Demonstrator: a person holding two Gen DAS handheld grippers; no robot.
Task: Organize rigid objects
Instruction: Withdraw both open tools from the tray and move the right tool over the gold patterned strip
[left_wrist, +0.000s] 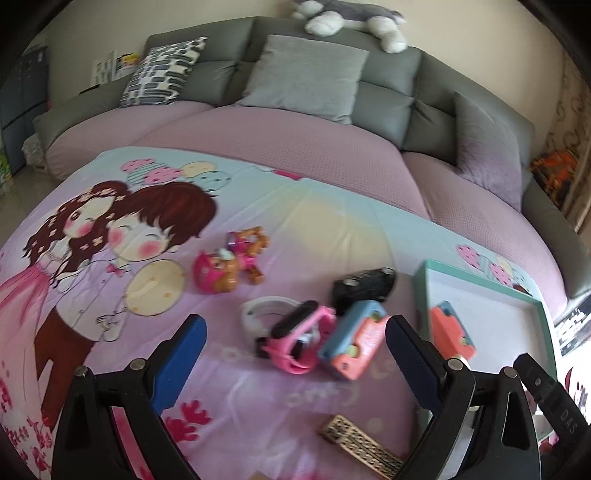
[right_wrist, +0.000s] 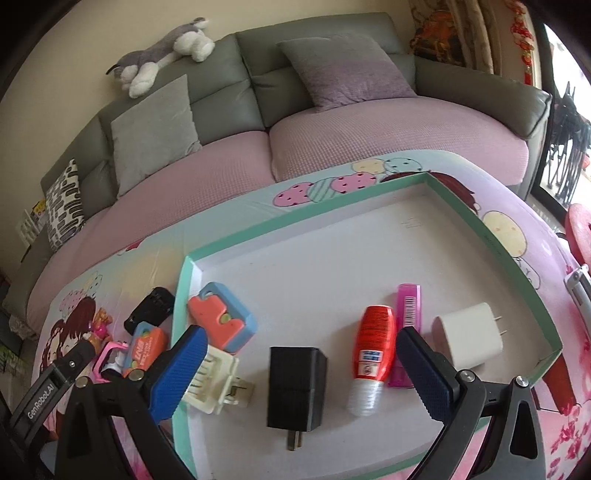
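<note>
My left gripper (left_wrist: 295, 356) is open above the cartoon-printed cloth, with nothing between its blue pads. Just ahead of it lie a pink watch (left_wrist: 295, 343), a blue and orange toy (left_wrist: 351, 343), a black block (left_wrist: 364, 288), a white tape ring (left_wrist: 264, 310) and a pink dog toy (left_wrist: 229, 266). My right gripper (right_wrist: 303, 373) is open over the teal-rimmed tray (right_wrist: 295, 218). In the tray lie a black charger (right_wrist: 295, 387), a red bottle (right_wrist: 371, 350), a pink stick (right_wrist: 408, 317), a white charger (right_wrist: 469, 339), a cream plug (right_wrist: 214, 380) and a second blue and orange toy (right_wrist: 221, 321).
A woven gold box (left_wrist: 362, 446) lies near the cloth's front edge. A grey sofa (left_wrist: 388, 92) with cushions and a plush dog (left_wrist: 351, 18) stands behind the table. The tray's rim (left_wrist: 421, 295) rises just right of the loose pile.
</note>
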